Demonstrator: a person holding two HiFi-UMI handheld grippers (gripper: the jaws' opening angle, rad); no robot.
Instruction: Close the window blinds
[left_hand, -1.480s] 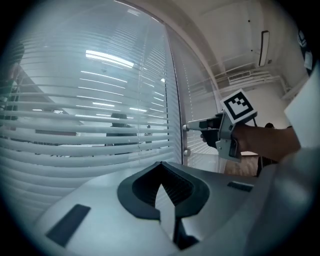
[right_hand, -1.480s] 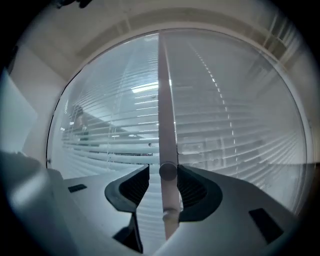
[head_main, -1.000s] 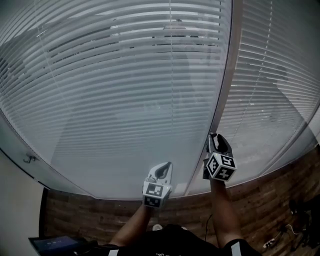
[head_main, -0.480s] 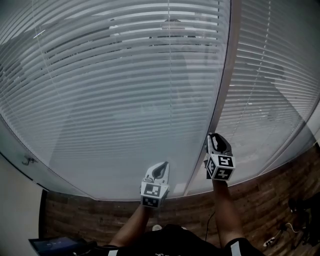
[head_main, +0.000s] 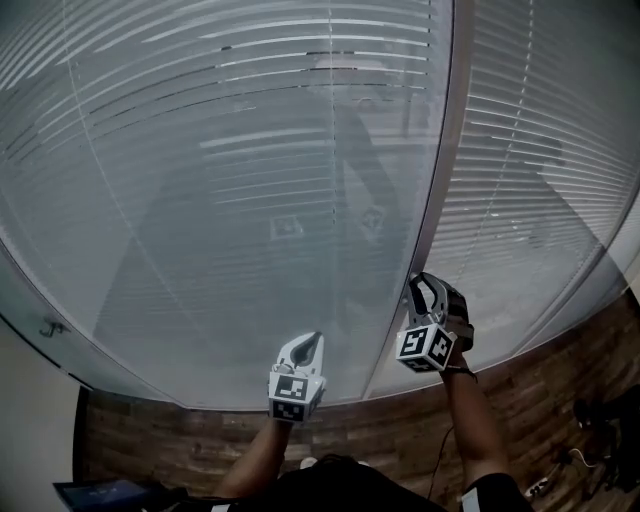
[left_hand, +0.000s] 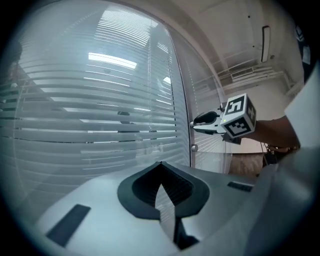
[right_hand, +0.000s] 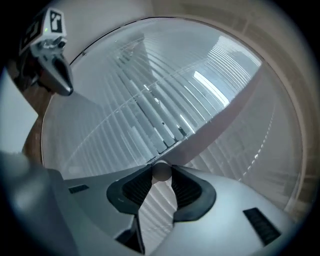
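Right claw (right_hand: 161, 175) has just been closing and now sits clamped on the small round tilt knob (right_hand: 161, 170) by the window post (head_main: 440, 180). Left claw (left_hand: 160, 169) is pinched together, empty, just off the glass. Blinds (head_main: 220, 170) fill the pane ahead with slats nearly flat, so this looks like the tilt step; next needs more roll on the knob, firm pinch, until the gaps vanish.

I'd call this an office. Tall glass panes (head_main: 150, 330) with white venetian blinds (head_main: 520, 180) behind them are split by a pale metal mullion (head_main: 440, 180) and run down to a wood-plank floor (head_main: 400, 440). A ceiling strip light's reflection (left_hand: 112, 60) shows in the glass, and cables (head_main: 560, 470) lie on the floor at my right.
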